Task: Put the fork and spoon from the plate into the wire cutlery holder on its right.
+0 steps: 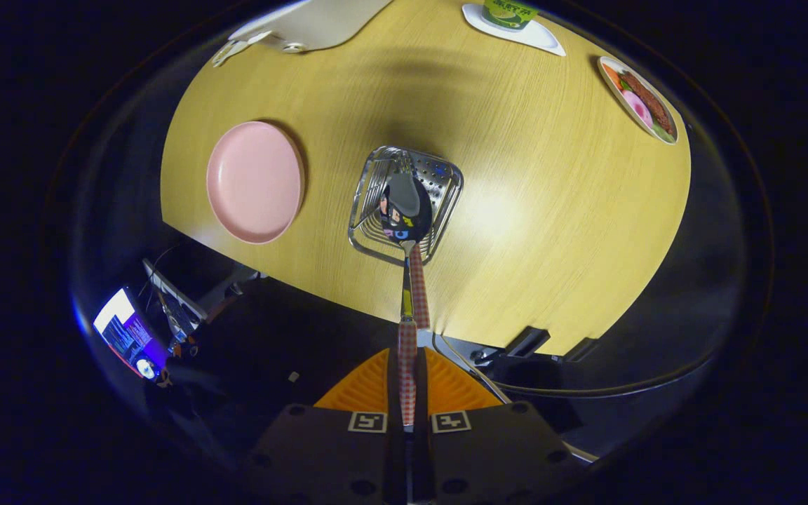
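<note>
Gripper [407, 393] clamped on spoon [408, 280] handle, both fingers pressing. Spoon runs straight ahead, bowl over wire cutlery holder [439, 186], prob. just above its mouth. Pink plate [253, 182] to holder's left, bare.

Round pale wooden tabletop [516, 210] under a bright glare, dark floor [292, 337] beside it, glowing screen [127, 333] nearby
</note>
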Demonstrator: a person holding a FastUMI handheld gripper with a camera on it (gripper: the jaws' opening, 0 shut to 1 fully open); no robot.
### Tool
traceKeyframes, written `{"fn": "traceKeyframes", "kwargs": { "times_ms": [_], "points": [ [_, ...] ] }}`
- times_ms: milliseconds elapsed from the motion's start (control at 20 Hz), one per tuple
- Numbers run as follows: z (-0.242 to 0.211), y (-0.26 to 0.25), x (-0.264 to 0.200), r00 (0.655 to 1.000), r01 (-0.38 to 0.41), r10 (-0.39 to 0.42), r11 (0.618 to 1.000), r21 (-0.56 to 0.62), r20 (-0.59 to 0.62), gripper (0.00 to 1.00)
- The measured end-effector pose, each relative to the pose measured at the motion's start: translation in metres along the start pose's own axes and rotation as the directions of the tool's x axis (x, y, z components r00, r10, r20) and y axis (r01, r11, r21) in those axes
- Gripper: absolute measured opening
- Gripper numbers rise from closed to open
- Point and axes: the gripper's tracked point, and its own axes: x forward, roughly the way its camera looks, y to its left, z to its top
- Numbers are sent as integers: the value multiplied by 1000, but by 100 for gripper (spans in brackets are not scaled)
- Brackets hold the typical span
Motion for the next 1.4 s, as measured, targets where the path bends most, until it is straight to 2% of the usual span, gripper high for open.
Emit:
{"fn": "traceKeyframes", "kwargs": {
  "times_ms": [200, 550, 750, 800, 950, 1000, 1100, 1250, 1300, 1400],
  "points": [
    [12, 0, 9, 991, 43, -42, 999, 11, -129, 9],
    [39, 10, 22, 979, 56, -47, 998, 41, -196, 9],
    [48, 9, 27, 983, 54, -43, 997, 56, -178, 11],
    [53, 9, 28, 987, 47, -38, 997, 55, -158, 14],
    [57, 11, 24, 995, 28, -25, 999, 37, -101, 18],
    [59, 13, 20, 997, 13, -11, 1000, 29, -75, 28],
    [60, 17, 15, 1000, -15, 15, 1000, 6, 6, 62],
    [67, 22, -1, 980, -52, 52, 999, -4, 193, 79],
    [68, 23, -8, 963, -60, 59, 998, -3, 265, 92],
    [70, 25, -26, 908, -72, 64, 997, 3, 415, 98]
  ]
}}
